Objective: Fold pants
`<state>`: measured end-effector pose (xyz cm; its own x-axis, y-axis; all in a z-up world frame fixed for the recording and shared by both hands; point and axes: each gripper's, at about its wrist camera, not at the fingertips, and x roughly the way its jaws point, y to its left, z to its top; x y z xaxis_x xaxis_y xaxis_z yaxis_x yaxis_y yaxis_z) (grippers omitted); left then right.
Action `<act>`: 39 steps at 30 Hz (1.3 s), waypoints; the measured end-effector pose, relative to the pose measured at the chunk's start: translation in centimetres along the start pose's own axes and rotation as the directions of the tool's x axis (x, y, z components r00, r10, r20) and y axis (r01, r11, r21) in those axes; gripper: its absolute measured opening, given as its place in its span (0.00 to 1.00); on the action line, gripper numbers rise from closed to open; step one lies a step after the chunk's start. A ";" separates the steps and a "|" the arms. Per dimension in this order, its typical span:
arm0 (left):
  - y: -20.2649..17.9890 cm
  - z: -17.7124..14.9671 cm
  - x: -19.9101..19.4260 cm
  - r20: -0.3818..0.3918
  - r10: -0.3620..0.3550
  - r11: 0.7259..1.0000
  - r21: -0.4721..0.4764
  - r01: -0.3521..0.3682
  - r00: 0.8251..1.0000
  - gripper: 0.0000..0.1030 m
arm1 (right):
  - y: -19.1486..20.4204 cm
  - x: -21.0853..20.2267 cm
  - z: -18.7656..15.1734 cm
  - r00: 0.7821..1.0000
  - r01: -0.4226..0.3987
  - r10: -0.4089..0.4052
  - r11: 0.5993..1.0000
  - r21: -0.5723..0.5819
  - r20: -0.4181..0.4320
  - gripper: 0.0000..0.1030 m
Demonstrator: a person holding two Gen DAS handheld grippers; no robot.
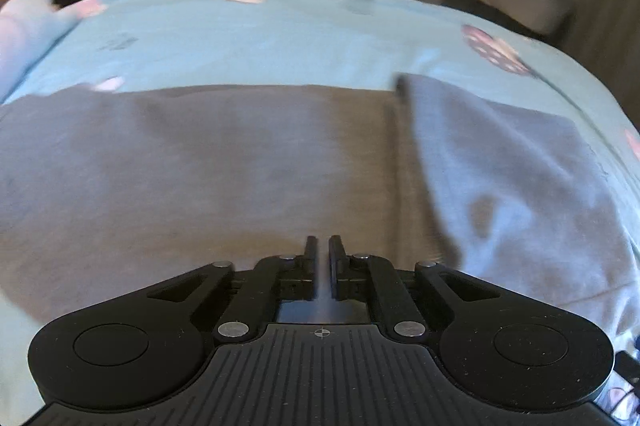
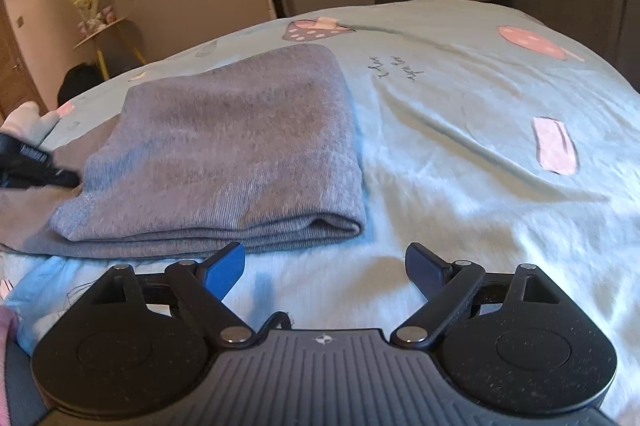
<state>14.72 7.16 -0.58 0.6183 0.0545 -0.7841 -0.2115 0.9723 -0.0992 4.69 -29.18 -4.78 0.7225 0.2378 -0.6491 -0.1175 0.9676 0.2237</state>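
1. Pants (image 2: 224,145), grey knit, lie on a light blue bedsheet (image 2: 460,129) with pink mushroom prints; one end is already folded over onto the rest, so the fold looks partway done.
2. Folded flap sits on the right part of the garment in the left wrist view; the single layer stretches off to the left.
3. Left gripper (image 1: 323,246): fingers nearly together, only a thin gap, low over the unfolded grey fabric. Whether cloth is pinched between them I cannot tell.
4. Right gripper (image 2: 325,266): fingers spread wide, nothing between them, over bare sheet just in front of the folded edge, not touching the pants.
5. Next move, my guess: carry the remaining leg length over onto the flap; the right one would need to grip an edge too.
6. Containers: none in play; a dresser with small items stands in the background, too blurred to tell.
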 end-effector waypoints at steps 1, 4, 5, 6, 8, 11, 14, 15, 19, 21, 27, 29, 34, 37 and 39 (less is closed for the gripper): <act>1.4 -0.3 -0.9 0.020 -0.034 0.999 -0.037 0.035 0.999 0.31 | 0.0 -0.5 0.0 1.000 0.001 -0.001 1.000 0.017 0.003 0.86; 6.1 -1.6 -3.8 0.088 -0.107 0.978 -0.172 0.121 0.990 0.67 | 0.1 -1.5 -0.4 1.000 -0.003 0.002 0.999 0.050 0.012 0.91; 7.5 -2.0 -4.7 0.110 -0.114 0.969 -0.207 0.135 0.987 0.67 | 0.3 -1.6 -0.5 1.000 -0.001 0.001 0.999 0.053 0.011 0.91; 8.8 -2.4 -5.6 0.130 -0.122 0.962 -0.229 0.149 0.984 0.68 | 0.5 -1.7 -0.5 1.000 0.002 -0.002 0.999 0.051 0.008 0.91; 11.3 -3.2 -6.9 0.156 -0.100 0.958 -0.252 0.137 0.983 0.72 | 1.2 -1.8 -0.6 1.000 0.026 -0.026 0.999 0.024 0.002 0.91; 14.8 -4.2 -8.0 0.174 -0.029 0.957 -0.279 0.077 0.984 0.73 | 2.1 -2.0 -0.7 0.999 0.045 -0.045 0.999 -0.002 -0.003 0.91; 18.6 -5.0 -8.3 0.162 -0.004 0.933 -0.355 0.062 0.987 0.73 | 2.9 -2.2 -1.1 0.999 0.052 -0.053 0.998 -0.020 -0.013 0.92; 19.8 -5.3 -8.4 0.163 -0.006 0.919 -0.388 0.070 0.987 0.73 | 3.1 -2.2 -1.2 0.998 0.056 -0.056 0.998 -0.026 -0.016 0.91; 24.4 -5.4 -8.4 0.188 0.007 0.867 -0.491 0.088 0.982 0.73 | 3.5 -1.7 -1.4 0.996 0.071 -0.073 0.997 -0.043 -0.042 0.92; 26.3 -5.1 -8.3 0.212 0.020 0.843 -0.530 0.097 0.977 0.74 | 3.2 -1.4 -1.4 0.996 0.073 -0.075 0.997 -0.030 -0.055 0.92; 32.0 -4.9 -6.4 0.245 0.013 0.714 -0.681 0.163 0.969 0.74 | 2.0 -0.8 -1.4 0.995 0.069 -0.066 0.996 0.048 -0.074 0.92; 33.1 -5.0 -5.7 0.257 0.008 0.684 -0.707 0.182 0.966 0.73 | 1.9 -0.6 -1.5 0.996 0.063 -0.059 0.997 0.055 -0.074 0.93; 34.9 -5.3 -3.6 0.276 -0.018 0.591 -0.772 0.232 0.961 0.73 | 2.1 0.4 -1.5 0.994 0.067 -0.063 0.997 0.043 -0.087 0.96; 35.6 -5.1 -2.3 0.283 -0.014 0.571 -0.785 0.240 0.959 0.75 | 2.2 0.7 -1.6 0.994 0.069 -0.066 0.997 0.035 -0.086 0.96; 35.7 -4.8 -1.8 0.291 -0.011 0.581 -0.777 0.243 0.957 0.80 | 2.1 0.8 -1.5 0.995 0.067 -0.064 0.997 0.040 -0.083 0.96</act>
<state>2.45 40.67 -5.69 0.8142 0.1081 -0.5704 -0.5606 0.4019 -0.7240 3.95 -26.88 -5.94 0.6696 0.1819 -0.7201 -0.0409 0.9771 0.2087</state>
